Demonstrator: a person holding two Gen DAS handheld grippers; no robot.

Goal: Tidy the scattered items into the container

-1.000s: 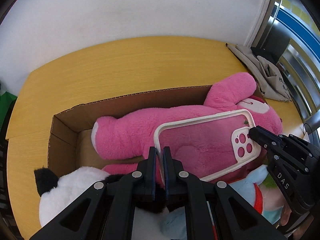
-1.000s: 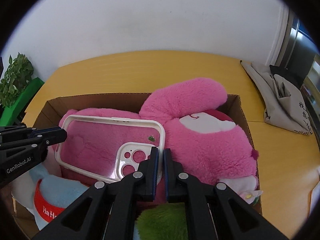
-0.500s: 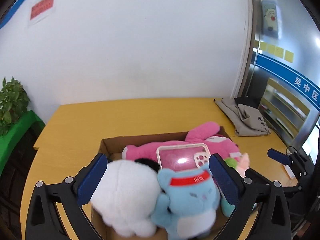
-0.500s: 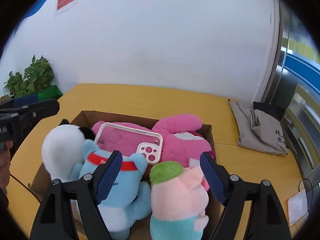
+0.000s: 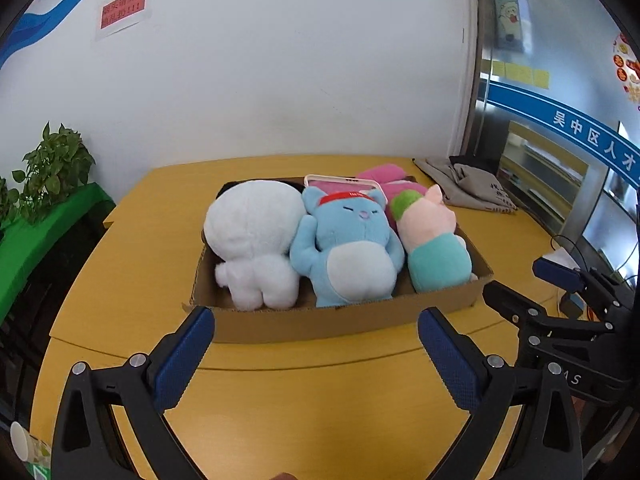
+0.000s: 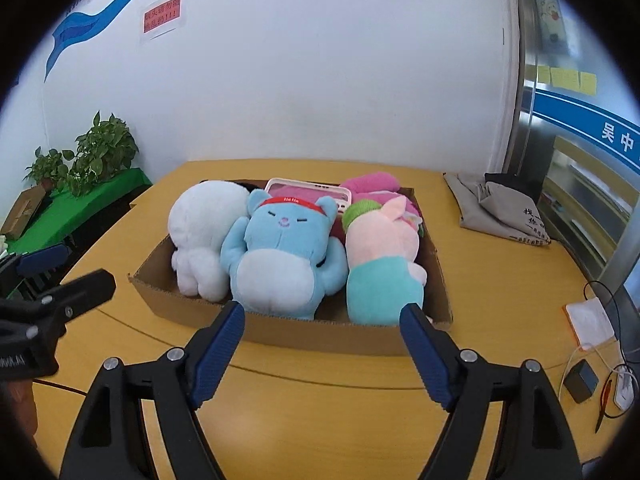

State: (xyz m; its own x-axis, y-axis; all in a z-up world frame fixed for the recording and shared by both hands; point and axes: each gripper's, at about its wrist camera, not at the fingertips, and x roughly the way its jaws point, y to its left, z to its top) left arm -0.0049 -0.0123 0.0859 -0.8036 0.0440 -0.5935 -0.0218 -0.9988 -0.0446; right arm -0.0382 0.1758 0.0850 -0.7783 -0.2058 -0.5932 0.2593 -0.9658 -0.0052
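Observation:
A cardboard box stands on the yellow table. It holds a white plush, a blue cat plush, a pink pig plush in teal, a pink bear plush and a white-rimmed phone case lying on the bear. My left gripper is open and empty, back from the box's near wall. My right gripper is open and empty too; it also shows at the right of the left wrist view.
A grey cloth bag lies at the table's far right. Potted plants stand on a green stand at left. A notepad, cables and a small black box lie at right. A paper cup sits at lower left.
Both grippers let go of the phone case, opened wide and pulled back out of the box. The case now lies on the pink bear.

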